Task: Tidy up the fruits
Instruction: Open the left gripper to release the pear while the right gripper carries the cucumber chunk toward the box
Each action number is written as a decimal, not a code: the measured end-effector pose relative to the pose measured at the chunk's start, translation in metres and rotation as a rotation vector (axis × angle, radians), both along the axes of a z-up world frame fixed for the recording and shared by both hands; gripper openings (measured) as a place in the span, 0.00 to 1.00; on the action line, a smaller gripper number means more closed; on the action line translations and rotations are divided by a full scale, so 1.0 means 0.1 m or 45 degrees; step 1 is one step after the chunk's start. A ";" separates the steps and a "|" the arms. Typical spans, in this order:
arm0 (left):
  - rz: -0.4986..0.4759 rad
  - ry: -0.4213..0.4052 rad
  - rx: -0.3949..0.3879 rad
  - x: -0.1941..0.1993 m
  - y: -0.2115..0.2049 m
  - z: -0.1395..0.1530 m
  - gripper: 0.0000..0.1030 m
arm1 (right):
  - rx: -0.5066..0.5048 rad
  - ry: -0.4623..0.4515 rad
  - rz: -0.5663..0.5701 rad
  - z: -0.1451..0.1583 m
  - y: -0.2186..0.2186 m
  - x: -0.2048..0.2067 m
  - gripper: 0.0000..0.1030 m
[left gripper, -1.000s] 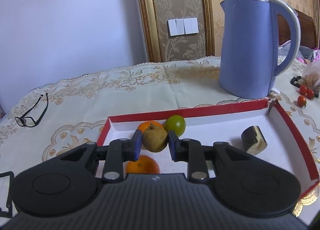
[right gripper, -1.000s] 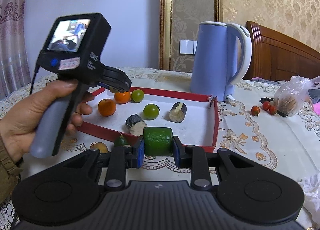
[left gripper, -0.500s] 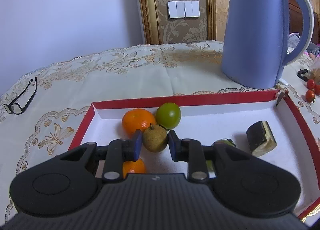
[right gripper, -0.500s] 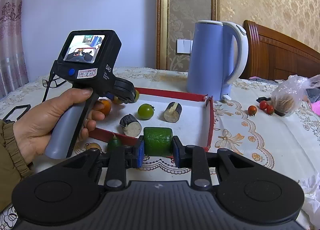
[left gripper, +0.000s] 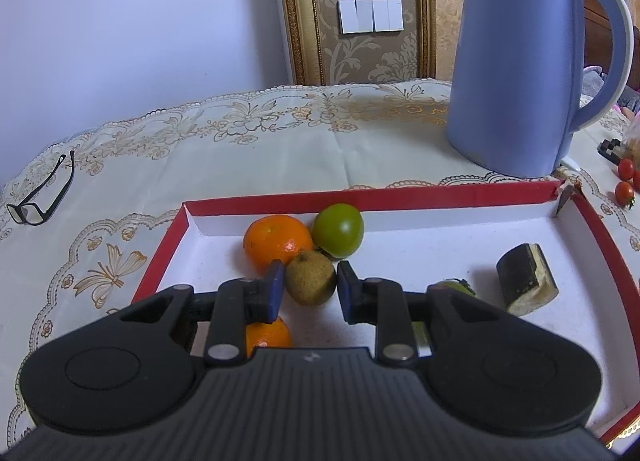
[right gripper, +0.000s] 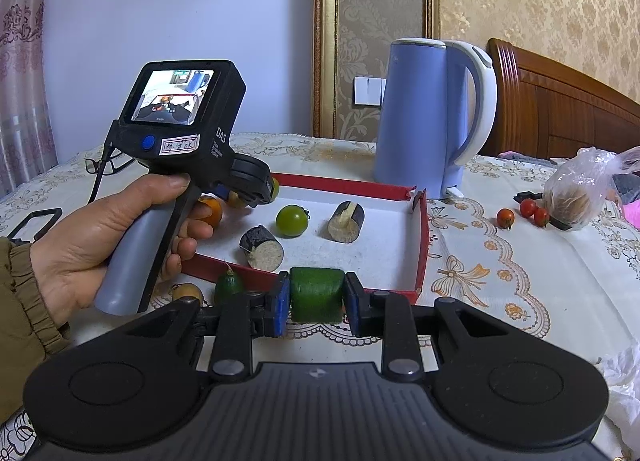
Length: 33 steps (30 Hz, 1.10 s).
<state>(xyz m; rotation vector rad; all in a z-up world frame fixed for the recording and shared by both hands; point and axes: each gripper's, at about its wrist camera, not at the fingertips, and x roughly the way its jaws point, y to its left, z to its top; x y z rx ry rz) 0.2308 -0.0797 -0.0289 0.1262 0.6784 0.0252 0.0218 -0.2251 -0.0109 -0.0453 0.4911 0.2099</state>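
Observation:
My left gripper (left gripper: 311,281) is shut on a small brown round fruit (left gripper: 310,275), low inside the red-rimmed white tray (left gripper: 440,193). The fruit sits just in front of an orange (left gripper: 276,241) and a green round fruit (left gripper: 338,229). A second orange (left gripper: 268,335) shows under the left finger. My right gripper (right gripper: 316,303) is shut on a green block (right gripper: 316,293), held just outside the tray's near rim (right gripper: 420,261). In the tray lie a green tomato (right gripper: 292,221) and two dark-skinned cut pieces (right gripper: 262,247), (right gripper: 346,221). A person's hand (right gripper: 92,245) holds the left gripper.
A blue kettle (left gripper: 520,61) stands behind the tray's far right corner. Glasses (left gripper: 40,197) lie far left. Cherry tomatoes (right gripper: 506,217) and a plastic bag (right gripper: 580,197) are to the right. A small brown fruit (right gripper: 188,291) and a small green one (right gripper: 229,285) lie outside the near rim.
My left gripper moved forward and down into the tray with the brown fruit, ending close to the orange and green fruit. The right gripper kept still with the green block.

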 end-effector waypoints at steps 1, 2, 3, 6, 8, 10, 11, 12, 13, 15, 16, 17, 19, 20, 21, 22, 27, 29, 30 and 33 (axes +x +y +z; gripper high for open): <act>-0.002 0.001 0.000 0.00 0.00 0.00 0.26 | -0.001 -0.001 0.000 0.00 0.00 0.00 0.27; -0.004 0.004 -0.007 0.00 0.01 0.00 0.28 | -0.001 0.000 -0.003 -0.01 0.00 0.00 0.27; -0.005 0.008 -0.016 0.00 0.02 0.00 0.29 | 0.000 0.001 -0.004 -0.01 0.00 0.00 0.27; -0.008 0.009 -0.022 -0.03 0.02 0.00 0.30 | 0.002 0.002 -0.002 -0.01 -0.01 0.01 0.27; -0.018 0.003 -0.027 -0.06 0.01 0.02 0.30 | 0.004 0.002 -0.002 -0.02 -0.02 0.02 0.27; -0.032 -0.003 -0.035 -0.09 0.01 0.04 0.30 | 0.006 0.001 -0.001 -0.01 -0.02 0.02 0.27; -0.039 -0.007 -0.037 -0.11 0.00 0.06 0.31 | 0.005 -0.001 0.000 -0.01 -0.01 0.02 0.27; -0.043 -0.011 -0.040 -0.12 0.00 0.07 0.32 | 0.004 -0.004 0.001 -0.01 -0.02 0.02 0.27; -0.047 -0.015 -0.043 -0.14 0.00 0.09 0.34 | 0.004 -0.007 0.002 0.00 -0.02 0.02 0.27; -0.055 -0.027 -0.041 -0.18 -0.01 0.11 0.37 | -0.001 -0.012 0.001 0.01 -0.02 0.05 0.27; -0.057 -0.035 -0.042 -0.20 -0.01 0.13 0.40 | -0.007 -0.016 0.000 0.02 -0.02 0.06 0.27; -0.059 -0.043 -0.045 -0.23 0.00 0.15 0.44 | -0.013 -0.020 -0.001 0.03 -0.03 0.08 0.27; -0.057 -0.062 -0.059 -0.29 0.02 0.19 0.51 | -0.016 -0.025 -0.005 0.04 -0.03 0.12 0.27; -0.055 -0.068 -0.061 -0.32 0.03 0.21 0.51 | -0.014 -0.027 -0.006 0.05 -0.04 0.14 0.27; -0.053 -0.068 -0.062 -0.35 0.04 0.23 0.51 | -0.013 -0.027 -0.006 0.06 -0.04 0.16 0.27; -0.052 -0.066 -0.066 -0.38 0.06 0.26 0.51 | -0.014 -0.028 -0.008 0.06 -0.05 0.18 0.27; -0.031 -0.094 -0.098 -0.61 0.19 0.38 0.68 | -0.012 -0.045 -0.013 0.10 -0.06 0.23 0.27; -0.001 -0.124 -0.090 -0.75 0.27 0.40 0.85 | -0.014 -0.047 -0.015 0.11 -0.06 0.27 0.27; 0.008 -0.137 -0.079 -0.81 0.30 0.41 0.85 | -0.018 -0.048 -0.015 0.11 -0.06 0.29 0.27; 0.026 -0.156 -0.068 -1.00 0.41 0.41 0.90 | -0.030 -0.048 -0.018 0.12 -0.05 0.36 0.27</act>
